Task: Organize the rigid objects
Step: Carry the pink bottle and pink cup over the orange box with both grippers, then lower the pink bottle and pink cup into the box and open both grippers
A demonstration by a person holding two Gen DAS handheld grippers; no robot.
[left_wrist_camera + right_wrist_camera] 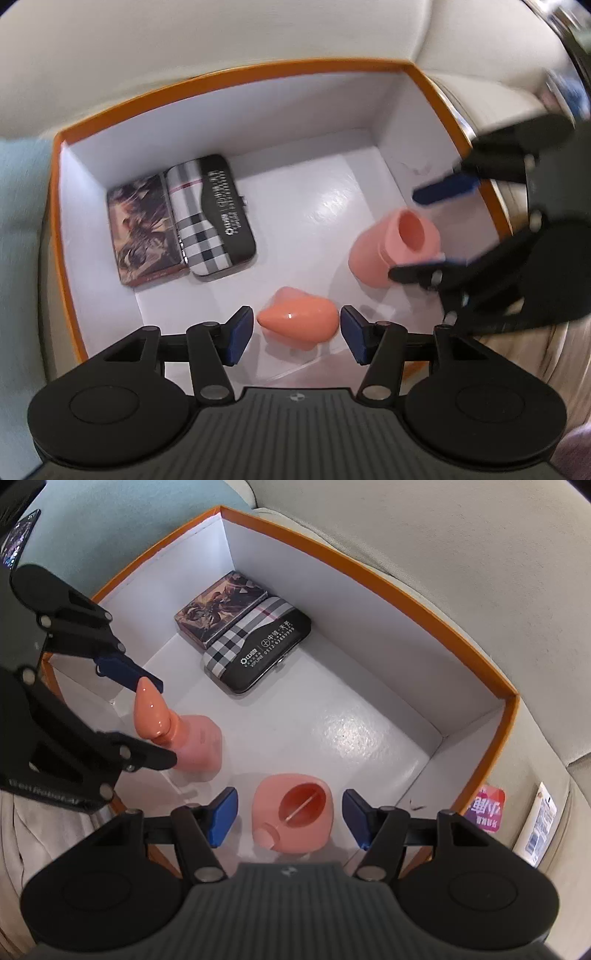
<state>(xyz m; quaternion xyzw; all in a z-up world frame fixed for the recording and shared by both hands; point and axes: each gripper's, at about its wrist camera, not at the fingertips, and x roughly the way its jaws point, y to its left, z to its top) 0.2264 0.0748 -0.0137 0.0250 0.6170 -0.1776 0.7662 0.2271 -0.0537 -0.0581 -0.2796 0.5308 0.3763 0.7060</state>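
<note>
Left wrist view: the left hand-held gripper [297, 334] points down into an orange-rimmed box [236, 75] with white walls and a white floor. Its jaws stand wide, one blue pad on either side of a glossy peach cone-topped piece [299, 321], with a gap on each side, so nothing is gripped. The piece stands near the box's near wall. To the right, the right hand-held gripper [424, 236] straddles a matte pink hollow piece [388, 251], its mouth facing up; its fingers are blurred, but do not seem to press on the piece. This piece sits near the right wall. In the far left corner a dark patterned case [142, 232] lies against the left wall, with a plaid and black case [212, 218] touching its side. The middle of the floor is bare.

Right wrist view: the right hand-held gripper [290, 818] is wide, pads clear of the pink hollow piece [293, 814] between them, close to the near wall. At left, the left hand-held gripper [162, 720] is spread around the peach cone-topped piece [155, 712], which stands upright by the left wall. The two cases [221, 603] [262, 648] lie side by side toward the far corner. Open floor stretches from the centre to the right wall. Outside the box lie a pale cushion surface and a pink sticker [485, 808].
</note>
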